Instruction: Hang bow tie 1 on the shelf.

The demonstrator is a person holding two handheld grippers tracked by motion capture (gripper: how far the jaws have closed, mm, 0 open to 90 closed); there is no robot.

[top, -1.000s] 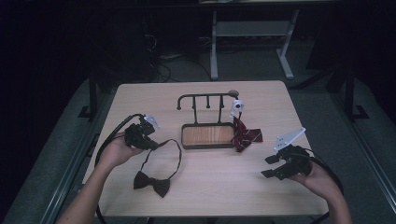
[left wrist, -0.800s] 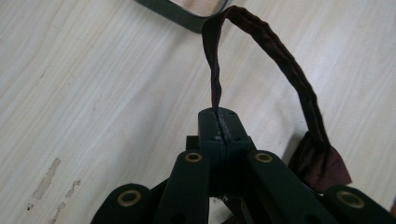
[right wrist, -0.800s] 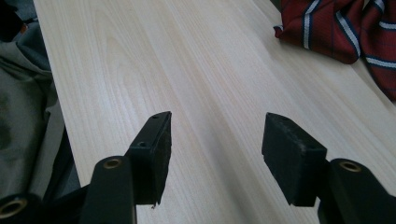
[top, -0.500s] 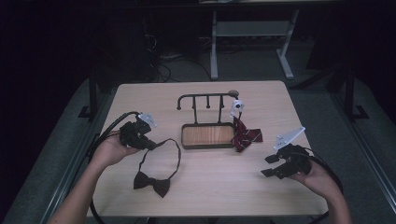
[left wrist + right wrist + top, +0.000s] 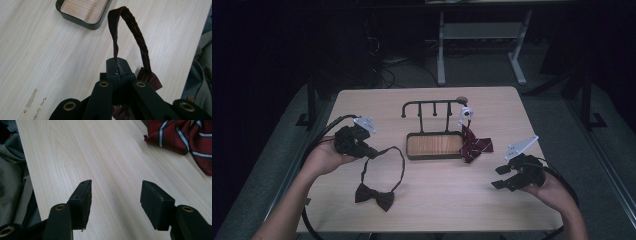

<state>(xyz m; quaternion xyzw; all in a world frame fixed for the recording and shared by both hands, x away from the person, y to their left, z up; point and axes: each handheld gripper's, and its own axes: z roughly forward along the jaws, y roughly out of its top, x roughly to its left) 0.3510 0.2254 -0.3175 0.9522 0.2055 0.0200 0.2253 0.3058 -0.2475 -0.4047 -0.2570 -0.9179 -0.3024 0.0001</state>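
A dark maroon bow tie [image 5: 373,195] lies on the table at the front left, and its neck strap [image 5: 396,159] loops up from it. My left gripper [image 5: 371,151] is shut on that strap [image 5: 130,32], lifted a little above the table. In the left gripper view the strap arches out of the closed jaws and the bow [image 5: 150,78] hangs beside them. A red striped tie [image 5: 475,145] hangs from the right end of a black rack [image 5: 432,105] and drapes onto the table. My right gripper [image 5: 499,176] stands open near the front right, nothing between its fingers [image 5: 153,202].
Below the rack's hooks sits its wooden tray base [image 5: 434,145] with a black rim, mid-table. The red striped tie [image 5: 185,137] lies beyond my right gripper. A white clip [image 5: 465,113] holds it to the rack. Bare tabletop [image 5: 447,195] spreads between the two hands.
My left gripper has risen and drawn back to the left, pulling the strap taut upward from the bow. The right hand has stayed still.
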